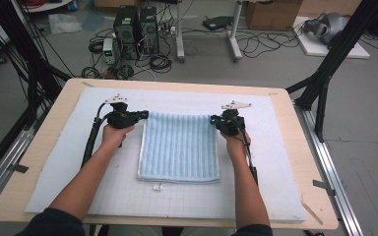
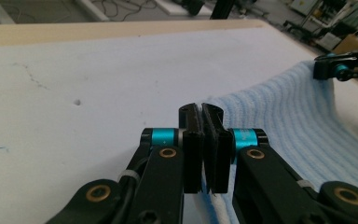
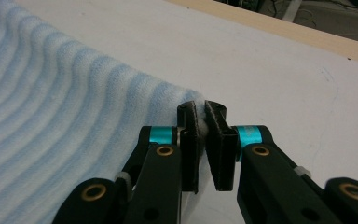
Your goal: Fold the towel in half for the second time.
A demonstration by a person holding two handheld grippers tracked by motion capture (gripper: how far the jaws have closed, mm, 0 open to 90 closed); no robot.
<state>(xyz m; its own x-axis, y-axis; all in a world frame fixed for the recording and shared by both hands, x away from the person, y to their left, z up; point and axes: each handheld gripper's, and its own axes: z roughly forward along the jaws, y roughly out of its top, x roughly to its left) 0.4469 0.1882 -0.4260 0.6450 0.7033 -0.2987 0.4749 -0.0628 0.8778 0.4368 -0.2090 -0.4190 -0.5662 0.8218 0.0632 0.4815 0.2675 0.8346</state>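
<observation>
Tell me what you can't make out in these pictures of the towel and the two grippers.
- High view: the small white tag below the towel is too small to read.
- High view: the left gripper and right gripper bodies hide the corners they pinch.
- Left gripper view: the towel's near part is covered by the gripper's own arms.
- Right gripper view: the towel's left side is cut off by the frame edge.

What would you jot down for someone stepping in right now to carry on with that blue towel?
Left gripper: shut on the far left corner of the blue towel.
Right gripper: shut on the far right corner.
The towel lies on the white mat, its far edge pinched at both corners, its near edge flat by a small white tag.
Done: both far corners gripped.
Left: probably lifting the corners and bringing them toward the near edge to fold it.
</observation>
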